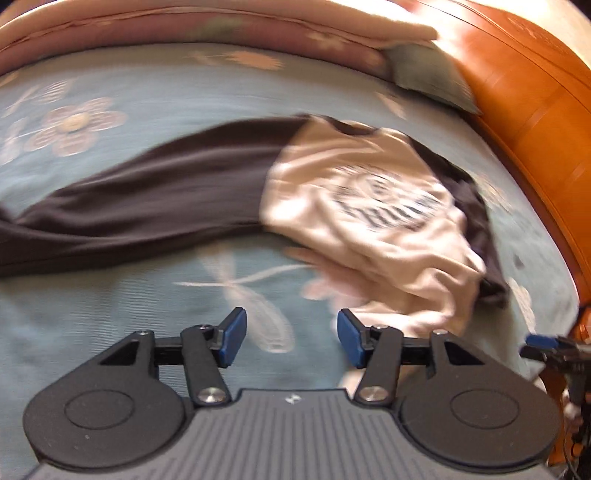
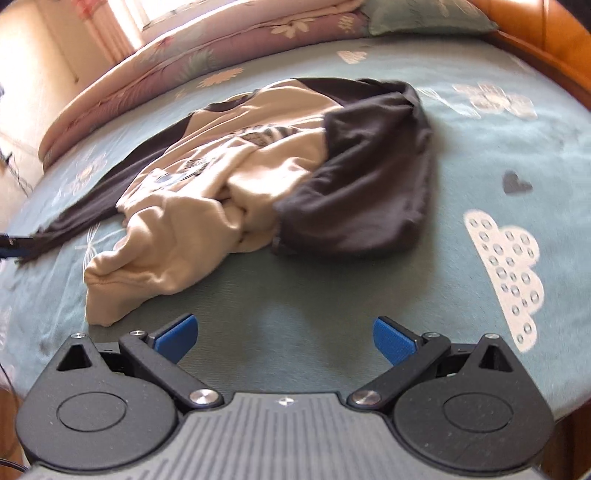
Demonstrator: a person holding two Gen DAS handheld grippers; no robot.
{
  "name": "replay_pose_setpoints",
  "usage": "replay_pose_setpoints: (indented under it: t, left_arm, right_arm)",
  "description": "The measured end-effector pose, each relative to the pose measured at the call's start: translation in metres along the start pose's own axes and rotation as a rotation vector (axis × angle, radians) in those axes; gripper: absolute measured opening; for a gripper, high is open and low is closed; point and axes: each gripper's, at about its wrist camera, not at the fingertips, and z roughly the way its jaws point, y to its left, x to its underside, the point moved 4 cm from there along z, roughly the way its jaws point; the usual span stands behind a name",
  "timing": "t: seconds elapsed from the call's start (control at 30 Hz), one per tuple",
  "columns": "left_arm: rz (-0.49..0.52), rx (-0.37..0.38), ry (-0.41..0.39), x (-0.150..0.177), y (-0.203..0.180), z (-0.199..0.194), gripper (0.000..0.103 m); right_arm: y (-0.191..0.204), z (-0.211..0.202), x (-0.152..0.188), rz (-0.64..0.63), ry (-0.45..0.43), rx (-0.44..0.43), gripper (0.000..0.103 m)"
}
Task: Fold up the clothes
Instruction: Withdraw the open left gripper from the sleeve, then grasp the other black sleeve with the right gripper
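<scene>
A cream sweatshirt (image 1: 373, 206) with dark sleeves and a printed chest lies crumpled on the light-blue bedspread (image 1: 155, 96). One dark sleeve (image 1: 140, 206) stretches out to the left. My left gripper (image 1: 291, 336) hovers open just short of the cream hem, nothing between its blue pads. In the right wrist view the same sweatshirt (image 2: 207, 192) lies bunched, its other dark sleeve (image 2: 373, 177) folded over on the right. My right gripper (image 2: 284, 339) is open above bare bedspread (image 2: 480, 155), a little short of the garment. The right gripper's tip (image 1: 546, 345) shows at the left view's right edge.
A folded pink floral quilt (image 2: 177, 62) and a green pillow (image 2: 428, 14) lie at the far side of the bed. An orange wooden bed frame (image 1: 528, 96) runs along the right. The bedspread has white flower, dragonfly and cloud (image 2: 506, 273) patterns.
</scene>
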Motion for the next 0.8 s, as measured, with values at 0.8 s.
replay_pose_setpoints:
  t: [0.8]
  left_arm:
    - [0.030, 0.121, -0.060, 0.047, -0.148, 0.036, 0.060]
  right_arm:
    - [-0.117, 0.089, -0.086, 0.451, -0.081, -0.463, 0.103]
